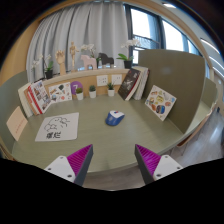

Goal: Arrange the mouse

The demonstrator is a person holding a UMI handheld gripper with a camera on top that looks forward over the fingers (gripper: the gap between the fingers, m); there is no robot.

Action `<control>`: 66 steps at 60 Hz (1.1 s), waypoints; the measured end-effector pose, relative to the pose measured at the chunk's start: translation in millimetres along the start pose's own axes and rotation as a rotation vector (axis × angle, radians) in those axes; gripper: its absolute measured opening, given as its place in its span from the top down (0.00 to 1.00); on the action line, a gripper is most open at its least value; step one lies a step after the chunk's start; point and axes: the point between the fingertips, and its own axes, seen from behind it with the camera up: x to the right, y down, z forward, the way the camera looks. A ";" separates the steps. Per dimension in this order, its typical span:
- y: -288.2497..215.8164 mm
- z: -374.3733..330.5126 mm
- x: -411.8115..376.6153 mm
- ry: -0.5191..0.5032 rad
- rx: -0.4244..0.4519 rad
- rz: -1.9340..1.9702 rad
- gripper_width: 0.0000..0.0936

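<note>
A blue and grey mouse [115, 117] lies on the green table [100, 135], well beyond my fingers and a little right of the middle between them. My gripper [113, 160] is open and empty, held over the table's near edge. Its two fingers with magenta pads [80, 160] stand wide apart with nothing between them.
A white sheet with printing [57, 127] lies on the table left of the mouse. Picture books and cards [160, 101] lean along the back and right side. Small potted plants [92, 91] stand at the back. Windows with curtains [90, 30] lie behind.
</note>
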 end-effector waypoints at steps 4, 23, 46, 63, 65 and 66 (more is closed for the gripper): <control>-2.2 43.5 6.1 -0.050 -0.002 -0.025 0.10; -42.6 188.8 15.9 -0.111 -0.053 -0.058 0.11; -64.4 260.3 -33.1 -0.306 -0.181 -0.099 0.12; -61.5 286.3 -49.4 -0.340 -0.185 -0.293 0.41; -61.4 286.2 -51.2 -0.346 -0.179 -0.289 0.43; -61.6 286.2 -51.1 -0.345 -0.179 -0.284 0.43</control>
